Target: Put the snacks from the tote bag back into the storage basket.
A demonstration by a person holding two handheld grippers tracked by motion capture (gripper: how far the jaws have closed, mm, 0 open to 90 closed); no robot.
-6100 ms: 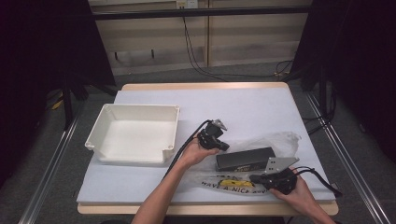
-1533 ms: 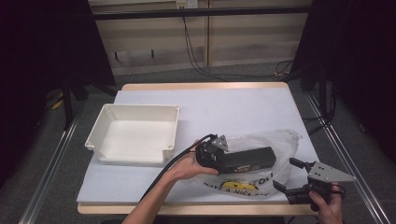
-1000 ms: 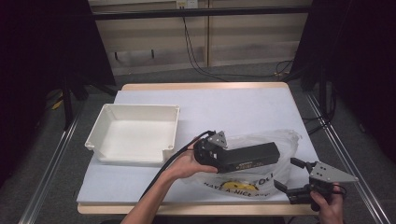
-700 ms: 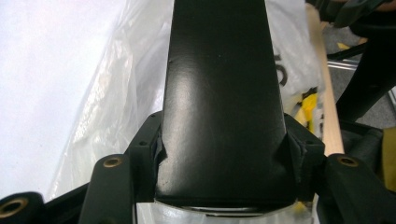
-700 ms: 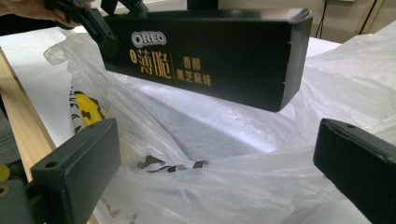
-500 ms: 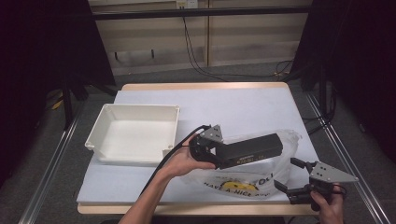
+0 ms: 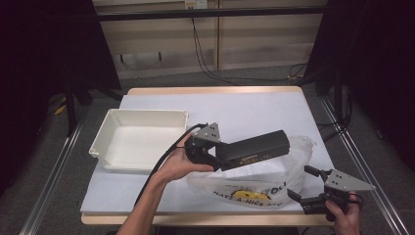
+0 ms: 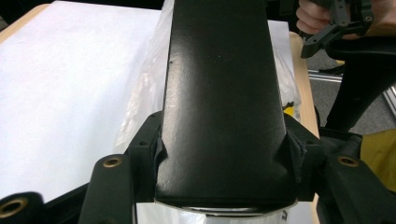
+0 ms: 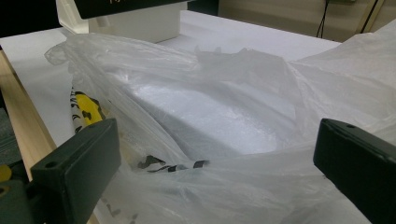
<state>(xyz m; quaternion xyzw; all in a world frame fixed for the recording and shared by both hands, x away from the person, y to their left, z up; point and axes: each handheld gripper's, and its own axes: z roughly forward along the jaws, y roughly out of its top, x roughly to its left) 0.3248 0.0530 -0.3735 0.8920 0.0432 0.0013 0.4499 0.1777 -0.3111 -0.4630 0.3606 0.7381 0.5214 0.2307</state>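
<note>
Black box (image 7: 254, 149) clamped in left gripper (image 7: 203, 147), above plastic bag (image 7: 254, 183).

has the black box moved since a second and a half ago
Yes. The black box, clamped in the left gripper, has moved left toward the white tray and tilted, its far end now raised above the plastic bag.

Both tongs are black with grey three-cornered top plates: left tongs (image 7: 215, 152) trail a black cable, right tongs (image 7: 307, 185) too. Forearms bare, no sleeves.
</note>
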